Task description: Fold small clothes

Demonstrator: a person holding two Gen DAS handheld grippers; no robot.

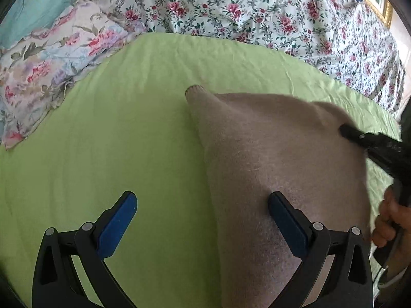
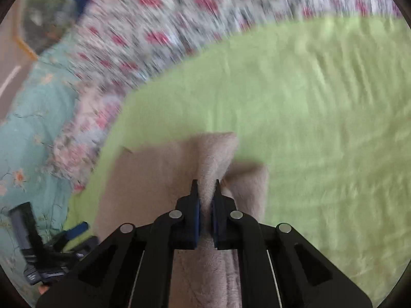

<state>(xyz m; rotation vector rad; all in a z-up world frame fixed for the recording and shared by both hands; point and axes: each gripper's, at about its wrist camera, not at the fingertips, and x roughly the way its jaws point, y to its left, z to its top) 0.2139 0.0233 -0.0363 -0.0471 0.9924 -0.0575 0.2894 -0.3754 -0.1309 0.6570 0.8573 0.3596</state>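
A beige fuzzy garment (image 1: 277, 154) lies on a lime-green sheet (image 1: 128, 128). My left gripper (image 1: 203, 213) is open above the garment's left edge, one blue pad over the sheet, the other over the cloth. My right gripper (image 2: 205, 192) is shut on a raised fold of the beige garment (image 2: 213, 159) and holds it up off the sheet (image 2: 321, 128). In the left wrist view the right gripper (image 1: 345, 129) pinches the garment's far right corner. The right wrist view is motion-blurred. The left gripper (image 2: 74, 231) shows at its lower left, by the garment's edge.
A rose-print bedspread (image 1: 257, 7) lies beyond the green sheet. A floral pillow (image 1: 51, 64) and teal bedding (image 1: 38, 5) lie at the left. A gold picture frame (image 1: 382, 5) is at the far right. A hand (image 1: 388, 218) holds the right gripper.
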